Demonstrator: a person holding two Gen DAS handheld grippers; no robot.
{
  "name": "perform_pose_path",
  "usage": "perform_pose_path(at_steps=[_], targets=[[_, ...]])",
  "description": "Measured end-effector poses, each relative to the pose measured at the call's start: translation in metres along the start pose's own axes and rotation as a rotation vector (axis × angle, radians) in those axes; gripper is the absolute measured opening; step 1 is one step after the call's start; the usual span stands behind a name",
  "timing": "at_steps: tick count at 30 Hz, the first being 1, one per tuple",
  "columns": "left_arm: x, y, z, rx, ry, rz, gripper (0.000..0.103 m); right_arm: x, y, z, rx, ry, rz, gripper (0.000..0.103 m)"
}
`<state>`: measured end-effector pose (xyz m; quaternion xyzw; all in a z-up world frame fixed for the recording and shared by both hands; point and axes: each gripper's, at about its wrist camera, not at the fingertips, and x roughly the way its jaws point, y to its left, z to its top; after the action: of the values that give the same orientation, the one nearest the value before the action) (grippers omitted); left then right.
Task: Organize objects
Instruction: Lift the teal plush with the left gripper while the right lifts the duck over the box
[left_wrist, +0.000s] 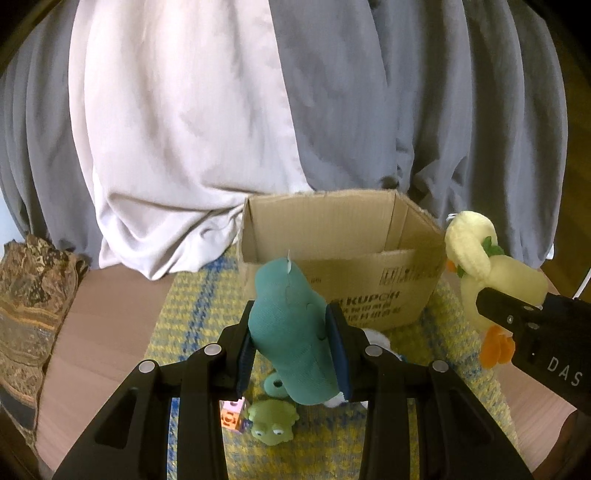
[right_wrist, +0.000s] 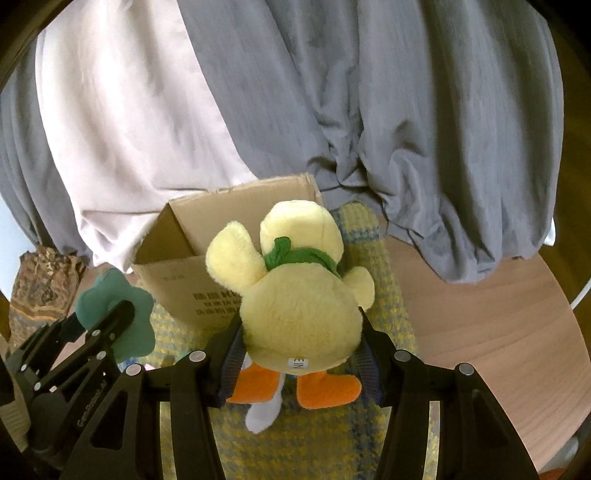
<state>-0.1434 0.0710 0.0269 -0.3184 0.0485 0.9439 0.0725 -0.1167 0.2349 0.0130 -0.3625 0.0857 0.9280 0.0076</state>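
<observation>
Left gripper (left_wrist: 291, 347) pinches teal plush toy (left_wrist: 291, 332); right gripper (right_wrist: 299, 358) pinches yellow plush duck (right_wrist: 299, 306). Both are held aloft before the open brown cardboard box (left_wrist: 369, 288), not yet inside. Small green rubber frog (left_wrist: 271, 424) and pink block (left_wrist: 232, 415) remain on the yellow woven mat (left_wrist: 192, 317).

Three soft toys (left_wrist: 291, 332) (right_wrist: 299, 310) (left_wrist: 271, 424), one cardboard box (left_wrist: 369, 291), one block (left_wrist: 232, 415).

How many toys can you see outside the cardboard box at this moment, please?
4: a teal plush toy in the left claw, a yellow duck plush in the right claw, and a green frog toy beside a letter block on the mat. Others may be hidden.
</observation>
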Motion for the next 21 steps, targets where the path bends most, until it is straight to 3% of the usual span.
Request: perform_pose_path(at_steps=[21], targets=[[0.007, 0.008, 0.067, -0.004, -0.047, 0.003, 0.036, -0.011, 0.019, 0.066, -0.025, -0.093, 0.006, 0.054]])
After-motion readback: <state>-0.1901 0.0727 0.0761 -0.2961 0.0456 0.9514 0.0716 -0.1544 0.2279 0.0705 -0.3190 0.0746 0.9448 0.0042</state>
